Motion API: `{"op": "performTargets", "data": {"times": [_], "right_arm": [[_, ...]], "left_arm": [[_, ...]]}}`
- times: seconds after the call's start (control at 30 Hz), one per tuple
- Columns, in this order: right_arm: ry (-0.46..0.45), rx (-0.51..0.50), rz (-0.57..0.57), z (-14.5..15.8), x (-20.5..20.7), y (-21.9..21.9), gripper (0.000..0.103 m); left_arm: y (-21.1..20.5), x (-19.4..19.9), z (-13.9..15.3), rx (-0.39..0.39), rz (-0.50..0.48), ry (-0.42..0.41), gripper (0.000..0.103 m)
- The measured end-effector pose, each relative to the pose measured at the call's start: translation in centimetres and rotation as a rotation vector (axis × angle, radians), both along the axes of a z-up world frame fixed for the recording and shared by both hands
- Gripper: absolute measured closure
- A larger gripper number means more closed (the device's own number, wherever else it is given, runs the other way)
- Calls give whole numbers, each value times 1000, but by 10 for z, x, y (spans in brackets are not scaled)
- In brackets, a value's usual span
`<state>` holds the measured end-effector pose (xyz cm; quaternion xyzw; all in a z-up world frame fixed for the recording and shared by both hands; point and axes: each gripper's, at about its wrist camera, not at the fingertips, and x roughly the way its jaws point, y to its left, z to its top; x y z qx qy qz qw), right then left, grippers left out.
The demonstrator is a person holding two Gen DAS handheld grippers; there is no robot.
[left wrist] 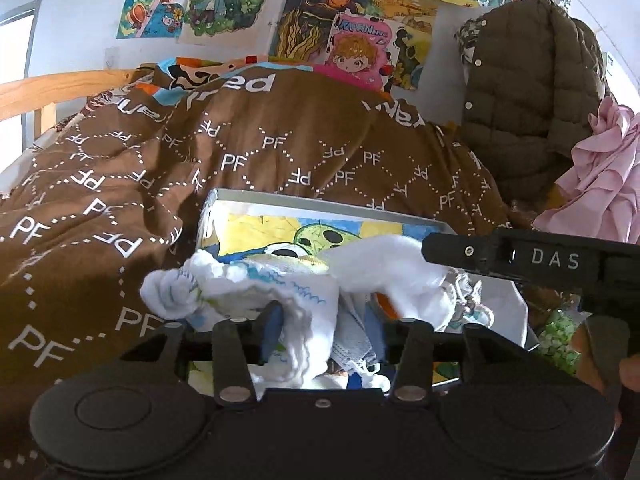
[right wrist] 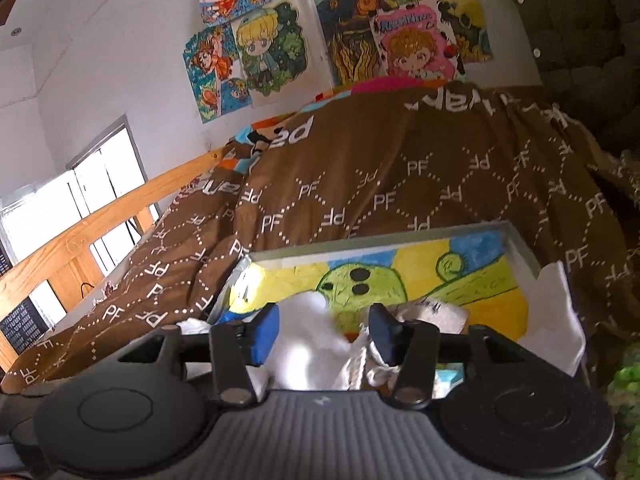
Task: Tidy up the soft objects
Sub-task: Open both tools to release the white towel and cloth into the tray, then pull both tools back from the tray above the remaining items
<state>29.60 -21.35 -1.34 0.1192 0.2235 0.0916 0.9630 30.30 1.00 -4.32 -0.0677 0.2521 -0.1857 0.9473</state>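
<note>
A shallow box (left wrist: 320, 203) with a painted yellow, green and blue inside lies on the bed. In it is a heap of white socks and cloths (left wrist: 248, 284), some with blue marks. My left gripper (left wrist: 330, 320) is low over the near side of the heap, jaws apart, with cloth lying loosely between them. One blue pad (left wrist: 275, 320) shows; the other is hidden by fabric. My right gripper (right wrist: 325, 332) is open over the same box (right wrist: 360, 240), a white soft piece (right wrist: 308, 340) lying between its blue pads (right wrist: 264, 332) without being pressed. Its black body (left wrist: 540, 260) crosses the left wrist view.
A brown duvet (left wrist: 240, 152) printed with "PF" surrounds the box. A wooden bed rail (right wrist: 100, 216) runs along the left. A dark puffy jacket (left wrist: 528, 92) and pink cloth (left wrist: 604, 184) hang at the right. Drawings (left wrist: 344, 28) cover the wall behind.
</note>
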Motion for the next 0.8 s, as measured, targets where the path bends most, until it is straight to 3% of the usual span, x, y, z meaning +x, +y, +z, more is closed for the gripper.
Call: {"op": "performTargets", "data": {"times": [0.2, 0.37, 0.57, 0.8], "right_arm": [[-34, -11, -20, 16, -15, -8, 35], [-90, -18, -30, 32, -38, -13, 19], [-170, -48, -49, 55, -75, -19, 7], [-244, -74, -62, 77, -114, -20, 0]], "left_arm": [[4, -23, 18, -13, 22, -26, 39], [9, -51, 42, -13, 63, -107, 29], [15, -83, 76, -50, 100, -203, 16], [19, -126, 100, -80, 130, -277, 6]]}}
